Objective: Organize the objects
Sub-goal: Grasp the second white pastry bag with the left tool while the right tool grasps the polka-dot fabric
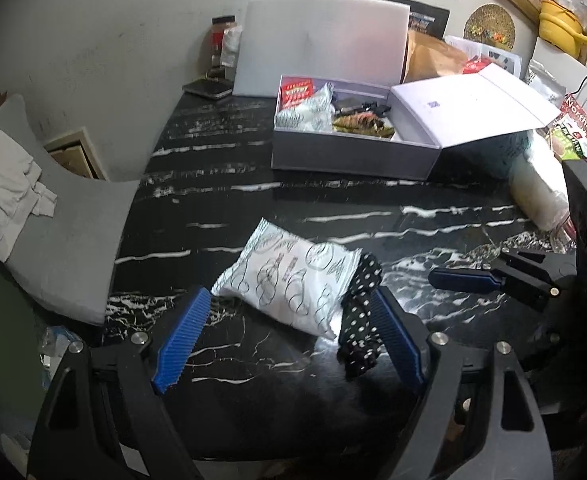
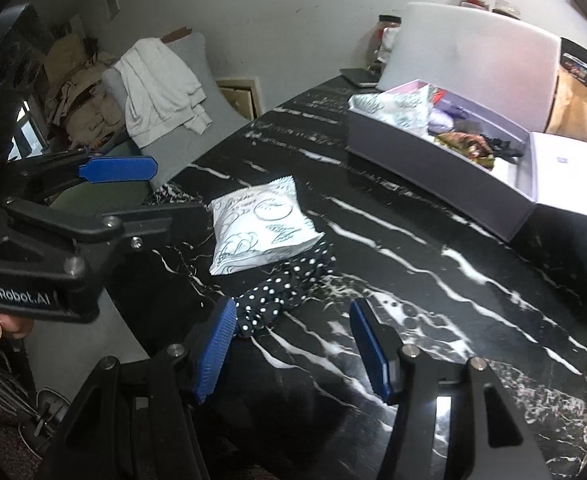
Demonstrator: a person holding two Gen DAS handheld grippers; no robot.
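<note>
Black marble worktop (image 1: pixel 333 200): both grippers' jaws gape empty around white packet (image 1: pixel 289 280) and dotted cloth (image 1: pixel 363 312); closing may snag both together.

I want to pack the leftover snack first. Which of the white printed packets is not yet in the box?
The white printed packet lying on the black marble table, partly over the polka-dot cloth, between the left tongs. The other sits inside the open grey box.
</note>
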